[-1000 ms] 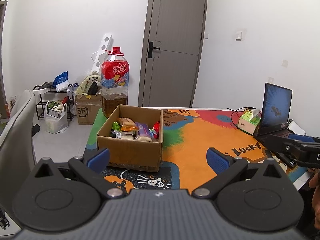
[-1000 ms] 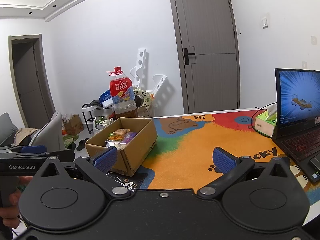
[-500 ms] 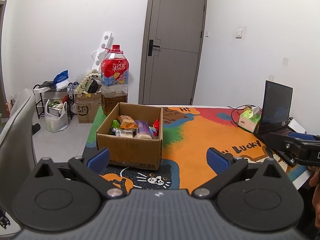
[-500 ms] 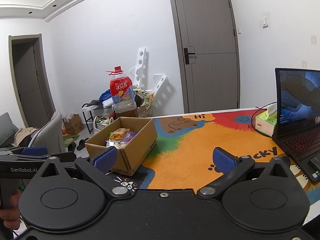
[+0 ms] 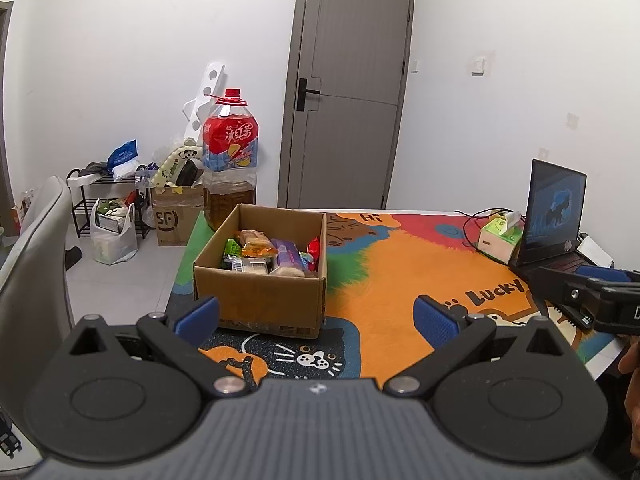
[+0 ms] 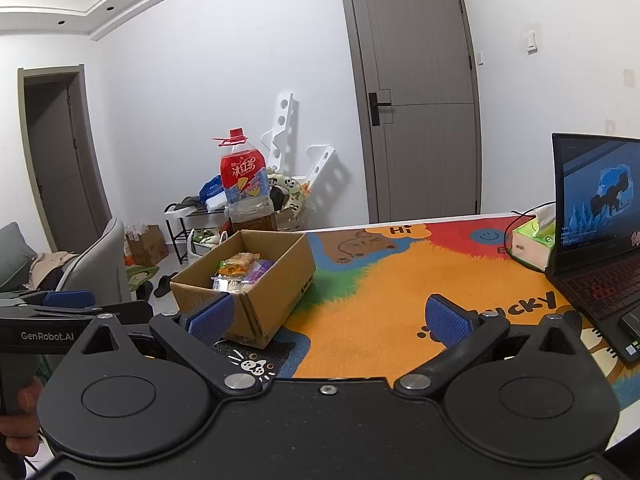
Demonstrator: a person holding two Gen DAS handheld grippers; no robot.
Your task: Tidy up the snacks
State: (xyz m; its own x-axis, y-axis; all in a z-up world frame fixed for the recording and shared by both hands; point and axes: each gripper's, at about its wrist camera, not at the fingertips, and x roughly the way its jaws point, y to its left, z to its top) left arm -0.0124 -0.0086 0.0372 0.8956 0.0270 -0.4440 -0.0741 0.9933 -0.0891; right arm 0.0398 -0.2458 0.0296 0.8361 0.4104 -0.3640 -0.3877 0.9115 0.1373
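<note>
Colourful mat surface (image 5: 400, 280): snack box (image 5: 260, 276) ahead-left of both spread, empty claws; left claw (image 5: 316, 316) nearer than right claw (image 6: 328, 318).

**White room with grey doors and a cluttered corner**

White walls (image 5: 120, 60) enclose the room, and a grey door (image 5: 352, 92) with a black handle stands shut in the far wall. The right wrist view shows a second grey door (image 6: 60, 160) at the left and a stepped ceiling (image 6: 80, 0) with small recessed lights. The floor (image 5: 120, 276) is pale tile. A black low rack (image 5: 92, 200) against the wall holds bags, beside a taped carton (image 5: 176, 216). A grey chair (image 5: 36, 248) stands near the table's colourful cartoon mat (image 5: 400, 272). White perforated panels (image 6: 284, 128), possibly shelf parts, lean in the corner.
</note>
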